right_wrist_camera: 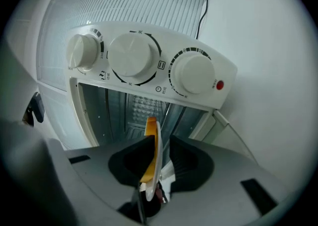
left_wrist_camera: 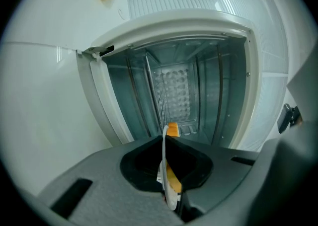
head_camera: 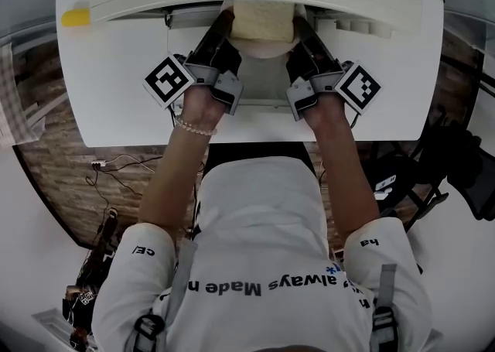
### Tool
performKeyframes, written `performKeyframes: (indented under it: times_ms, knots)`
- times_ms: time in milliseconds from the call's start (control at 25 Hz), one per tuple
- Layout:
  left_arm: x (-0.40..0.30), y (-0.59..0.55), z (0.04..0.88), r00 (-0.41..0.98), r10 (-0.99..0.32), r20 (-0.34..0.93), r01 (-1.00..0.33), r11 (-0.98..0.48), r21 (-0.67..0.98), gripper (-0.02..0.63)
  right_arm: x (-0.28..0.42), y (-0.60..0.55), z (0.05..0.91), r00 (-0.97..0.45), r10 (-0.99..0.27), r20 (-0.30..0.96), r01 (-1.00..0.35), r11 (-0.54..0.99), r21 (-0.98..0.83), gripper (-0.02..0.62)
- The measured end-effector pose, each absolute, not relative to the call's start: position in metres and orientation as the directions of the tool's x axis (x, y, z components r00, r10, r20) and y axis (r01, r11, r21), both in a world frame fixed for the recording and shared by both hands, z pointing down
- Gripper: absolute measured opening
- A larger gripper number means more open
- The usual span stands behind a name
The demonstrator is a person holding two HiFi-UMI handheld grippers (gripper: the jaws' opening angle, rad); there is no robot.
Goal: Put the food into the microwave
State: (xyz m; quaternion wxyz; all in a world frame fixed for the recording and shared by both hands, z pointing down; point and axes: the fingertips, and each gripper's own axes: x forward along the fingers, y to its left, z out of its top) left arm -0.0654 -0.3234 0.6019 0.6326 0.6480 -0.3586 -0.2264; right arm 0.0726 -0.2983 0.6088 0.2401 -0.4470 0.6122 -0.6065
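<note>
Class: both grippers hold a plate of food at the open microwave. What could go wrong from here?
1. The left gripper and right gripper each pinch only the thin rim of the plate. If one hand leads, the plate could tilt and the food slide off.
2. The grippers flank the plate, so they might knock the microwave's frame on the way in.

Ahead of the left gripper [left_wrist_camera: 166, 145], the microwave [left_wrist_camera: 189, 19] casing is seen as glossy plastic, its cavity as dull ribbed metal; between matt black pads [left_wrist_camera: 144, 163] a smooth glazed plate [left_wrist_camera: 169, 190] rim is held.
</note>
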Motion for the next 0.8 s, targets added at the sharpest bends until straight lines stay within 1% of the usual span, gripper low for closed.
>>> performKeyframes:
  times_ms: [40, 120, 160, 200, 240, 440, 640, 800]
  knots:
    - [-0.064, -0.324, 0.603, 0.639, -0.753, 0.156, -0.167, 0.063, 0.984, 0.017, 0.074, -0.297, 0.609, -0.482, -0.843, 0.241, -0.243, -0.135, -0.961, 0.075]
    - [-0.060, -0.325, 0.604, 0.644, -0.750, 0.151, -0.165, 0.057, 0.985, 0.017, 0.077, -0.293, 0.612, -0.475, -0.850, 0.227, -0.221, -0.135, -0.966, 0.081]
    - [-0.058, -0.325, 0.603, 0.649, -0.746, 0.152, -0.173, 0.050, 0.984, 0.017, 0.078, -0.291, 0.612, -0.473, -0.852, 0.224, -0.219, -0.133, -0.967, 0.072]
    - [-0.058, -0.325, 0.602, 0.652, -0.743, 0.153, -0.181, 0.044, 0.983, 0.017, 0.079, -0.290, 0.612, -0.471, -0.854, 0.222, -0.224, -0.128, -0.966, 0.037]
    - [-0.058, -0.325, 0.600, 0.653, -0.742, 0.154, -0.185, 0.041, 0.982, 0.017, 0.078, -0.290, 0.610, -0.471, -0.855, 0.218, -0.232, -0.119, -0.965, 0.028]
    - [-0.067, -0.328, 0.593, 0.640, -0.755, 0.144, -0.191, 0.026, 0.981, 0.017, 0.072, -0.296, 0.599, -0.479, -0.856, 0.194, -0.243, -0.082, -0.966, 0.026]
    - [-0.068, -0.336, 0.597, 0.623, -0.769, 0.142, -0.181, 0.035, 0.983, 0.017, 0.071, -0.303, 0.603, -0.474, -0.857, 0.203, -0.236, -0.098, -0.967, 0.028]
    - [-0.069, -0.342, 0.598, 0.603, -0.784, 0.145, -0.186, 0.039, 0.982, 0.017, 0.075, -0.299, 0.604, -0.462, -0.866, 0.191, -0.206, -0.105, -0.973, 0.031]
